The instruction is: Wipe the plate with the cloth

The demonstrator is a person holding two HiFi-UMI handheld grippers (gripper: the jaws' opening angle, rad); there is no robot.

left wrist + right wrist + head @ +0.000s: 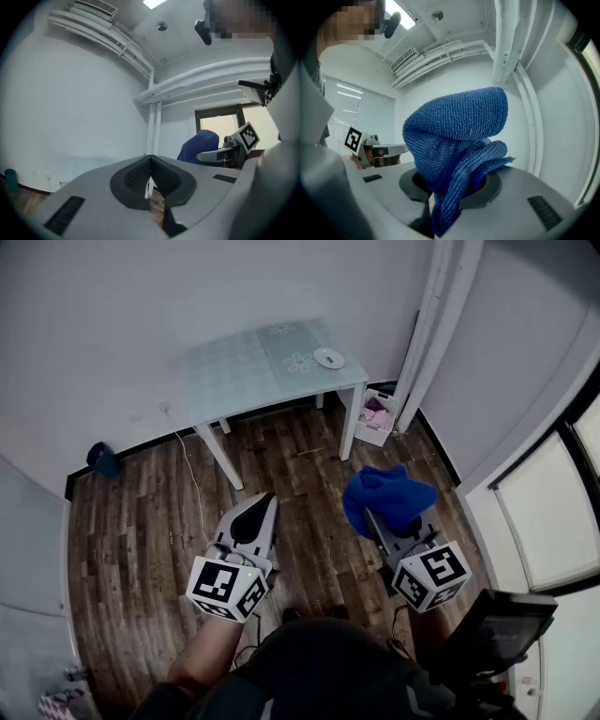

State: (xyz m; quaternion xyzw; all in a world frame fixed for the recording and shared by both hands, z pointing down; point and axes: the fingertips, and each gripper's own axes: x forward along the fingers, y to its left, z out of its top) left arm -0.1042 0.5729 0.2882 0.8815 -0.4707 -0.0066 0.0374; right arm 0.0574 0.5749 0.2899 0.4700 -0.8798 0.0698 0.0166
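A small white plate (pixel 329 357) lies near the right end of a pale glass-topped table (pixel 244 371), far ahead of both grippers. My right gripper (pixel 375 517) is shut on a bunched blue cloth (pixel 384 495), which bulges up out of its jaws in the right gripper view (pixel 454 140). My left gripper (pixel 266 499) is shut with nothing in it; its dark pads (pixel 140 176) meet at the tip. Both grippers are held over the wooden floor, well short of the table. The plate does not show in either gripper view.
A white basket (pixel 375 418) with pink things stands on the floor right of the table. A cable (pixel 192 474) runs down from a wall socket. A dark blue object (pixel 101 458) lies by the left wall. A window (pixel 553 512) is at the right.
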